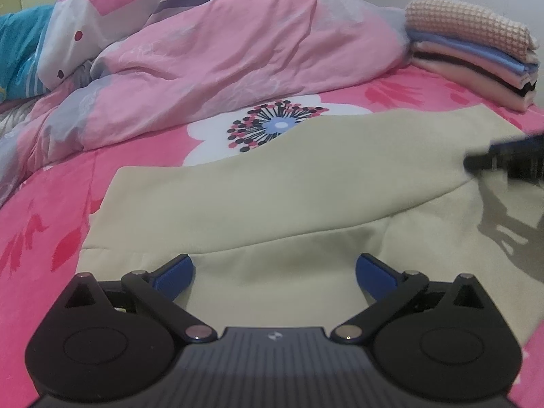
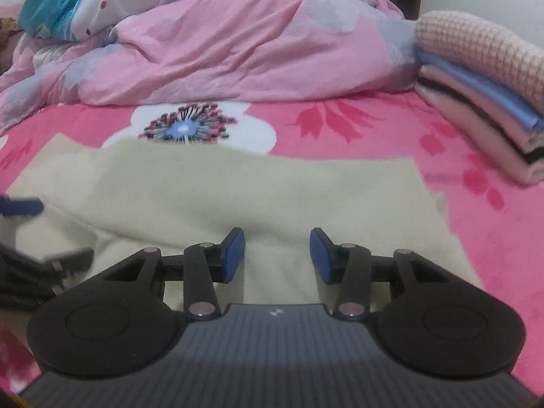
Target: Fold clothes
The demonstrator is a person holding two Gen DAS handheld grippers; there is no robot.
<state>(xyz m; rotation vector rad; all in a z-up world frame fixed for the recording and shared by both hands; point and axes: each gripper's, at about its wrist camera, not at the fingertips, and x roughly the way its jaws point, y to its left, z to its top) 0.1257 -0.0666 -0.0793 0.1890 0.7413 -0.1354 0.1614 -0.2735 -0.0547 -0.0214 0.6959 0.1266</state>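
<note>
Left claw spread above cream garment lying crosswise.

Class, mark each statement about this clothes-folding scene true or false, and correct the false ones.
1. The left gripper is open. True.
2. The right gripper is clamped on the cream garment. False: its jaws stand apart, holding nothing.
3. A stack of folded clothes sits on the pink floral bedsheet. True.
4. The top item of that stack is black. False: it is a pale waffle-textured piece.
5. The crumpled pink duvet lies beyond the garment. True.
</note>
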